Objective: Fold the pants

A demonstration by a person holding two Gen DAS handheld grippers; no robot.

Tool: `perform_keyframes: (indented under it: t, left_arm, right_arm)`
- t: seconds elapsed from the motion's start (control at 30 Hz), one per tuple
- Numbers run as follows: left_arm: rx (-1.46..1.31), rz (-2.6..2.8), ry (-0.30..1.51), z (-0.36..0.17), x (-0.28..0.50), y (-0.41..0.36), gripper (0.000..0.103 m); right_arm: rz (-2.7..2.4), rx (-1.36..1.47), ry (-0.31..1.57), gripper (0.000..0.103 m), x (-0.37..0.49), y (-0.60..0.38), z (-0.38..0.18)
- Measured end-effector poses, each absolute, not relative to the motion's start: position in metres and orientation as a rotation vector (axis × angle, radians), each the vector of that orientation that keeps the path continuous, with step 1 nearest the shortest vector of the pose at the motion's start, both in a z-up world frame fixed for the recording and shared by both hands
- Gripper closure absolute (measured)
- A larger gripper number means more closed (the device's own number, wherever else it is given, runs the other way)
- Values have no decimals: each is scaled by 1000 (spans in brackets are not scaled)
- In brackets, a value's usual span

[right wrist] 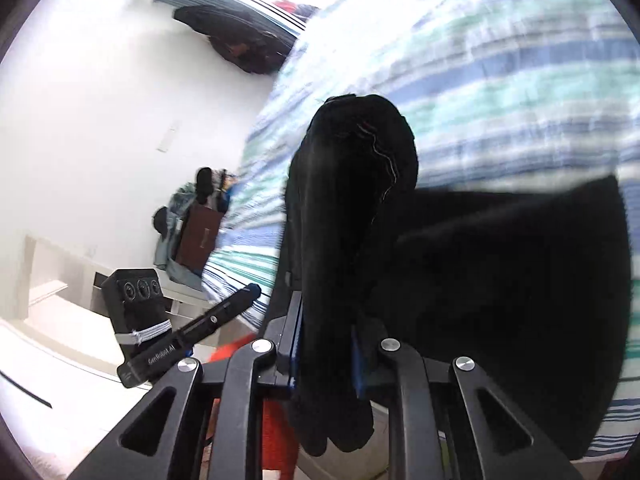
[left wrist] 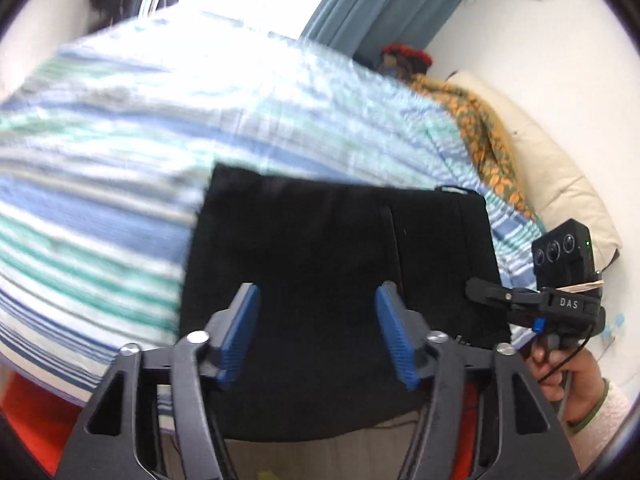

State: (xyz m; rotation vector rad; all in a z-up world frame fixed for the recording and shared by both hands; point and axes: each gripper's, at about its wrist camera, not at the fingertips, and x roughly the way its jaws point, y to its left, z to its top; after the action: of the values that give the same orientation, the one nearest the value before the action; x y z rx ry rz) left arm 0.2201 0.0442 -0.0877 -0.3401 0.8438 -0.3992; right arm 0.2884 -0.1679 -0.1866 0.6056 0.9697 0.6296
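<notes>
Black pants [left wrist: 340, 232] lie folded flat on the striped bed sheet [left wrist: 120, 160], at the bed's near edge. My left gripper [left wrist: 318, 292] hovers over their near part, open, its blue pads wide apart with nothing between them. My right gripper [right wrist: 326, 320] is shut on a thick bunch of the black pants [right wrist: 352, 200], which rises between its pads and hangs down below them. The remainder of the garment spreads flat to the right [right wrist: 520, 260]. In the left wrist view the right gripper [left wrist: 480, 290] sits at the pants' right edge, held by a hand [left wrist: 560, 368].
An orange floral blanket [left wrist: 484, 132] and a cream pillow [left wrist: 560, 176] lie along the bed's right side by the wall. A brown box [right wrist: 198, 240] with clothes stands at the bed's far end. White shelves [right wrist: 52, 292] are on the left. Something red [left wrist: 24, 412] lies below the bed edge.
</notes>
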Motion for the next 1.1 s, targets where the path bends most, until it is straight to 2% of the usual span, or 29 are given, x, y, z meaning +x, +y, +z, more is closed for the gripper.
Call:
perform_keyframes:
  t: [0.1,0.2,0.47,0.5,0.6,0.7,0.77,0.9,1.0,1.1]
  left_arm:
    - [-317,-406,790,-69,210,45,35]
    - [-295,-413,808,-74,206,41,35]
    - [-188,-432,912,-116,208,-6,35]
    - [-153,-426,933,-125,208,-13,35]
    - [-74,-407,969,-145,202,-24,35]
    - [-58,-389,964,-146,197,-23,35]
    - [-53,-370,958,-144,200,-24,34]
    - [-2,-325,968,-148,206,-35,32]
    - [66,-300,978,-155,205,-47,26]
    - [109,-287,983,-160,204,-55,25]
  right_arm:
    - [633,622,955,84,281,-192,-172]
    - [569,630,973,84,272,-222,-180]
    - [378,731,1102,84,263,-272,-262]
    - [357,733,1103,83,264,-272,-271]
    - [334,824,1071,71,263,-278,-278]
    - [277,610,1054,65,264,-276,-240]
    - [261,404,985,64,267,-260,-200]
    - [350,240,847,65,277,-229,-154]
    - [345,142,872,65,293,-213,-172]
    - [230,114,987,68,309,-212,-230]
